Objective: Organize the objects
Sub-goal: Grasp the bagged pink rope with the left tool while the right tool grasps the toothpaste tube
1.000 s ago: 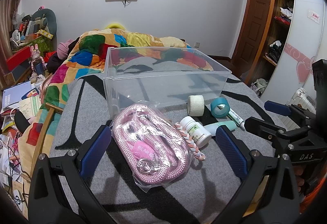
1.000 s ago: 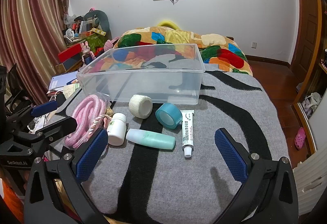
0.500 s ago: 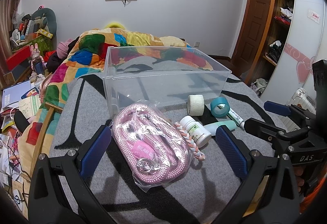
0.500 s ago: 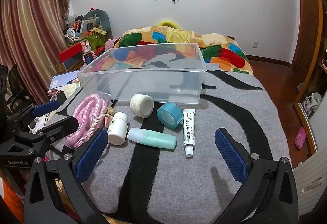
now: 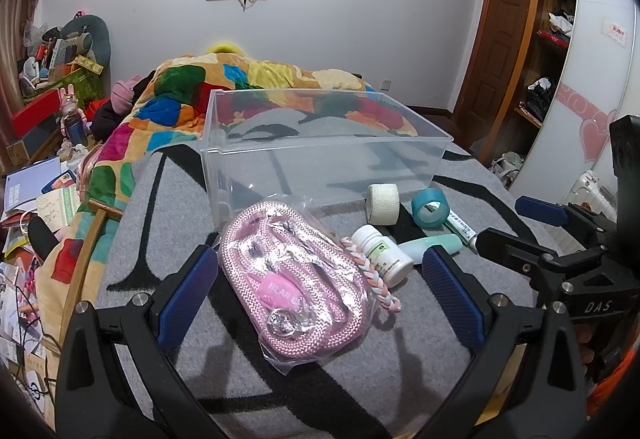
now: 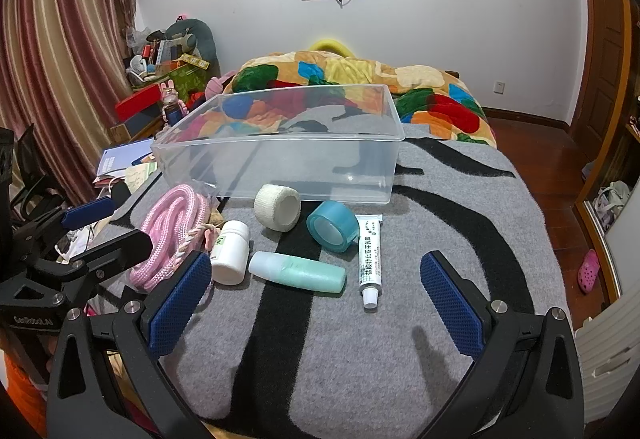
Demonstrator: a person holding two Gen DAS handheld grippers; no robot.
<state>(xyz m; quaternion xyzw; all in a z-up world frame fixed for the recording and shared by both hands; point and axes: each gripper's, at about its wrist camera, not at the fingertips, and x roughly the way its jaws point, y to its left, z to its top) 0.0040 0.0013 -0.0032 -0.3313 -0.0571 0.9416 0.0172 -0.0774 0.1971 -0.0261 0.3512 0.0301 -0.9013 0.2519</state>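
A clear plastic bin (image 5: 320, 159) (image 6: 288, 159) stands empty on the grey and black blanket. In front of it lie a bagged pink rope (image 5: 296, 279) (image 6: 168, 235), a white pill bottle (image 5: 382, 255) (image 6: 230, 253), a white bandage roll (image 5: 383, 202) (image 6: 277, 207), a teal tape roll (image 5: 430, 207) (image 6: 332, 225), a mint green bottle (image 5: 430, 245) (image 6: 298, 272) and a white ointment tube (image 5: 462, 229) (image 6: 369, 259). My left gripper (image 5: 320, 299) is open and empty, its jaws either side of the rope. My right gripper (image 6: 316, 303) is open and empty, just short of the mint bottle.
A multicoloured quilt (image 5: 192, 95) (image 6: 360, 79) is heaped behind the bin. Books, papers and toys clutter the floor to the left (image 5: 36, 195). A wooden door and shelves (image 5: 516, 51) are at the right. The bed edge drops to a wooden floor (image 6: 560, 175).
Both grippers have edged slightly forward toward the objects. Nothing was grasped or moved.
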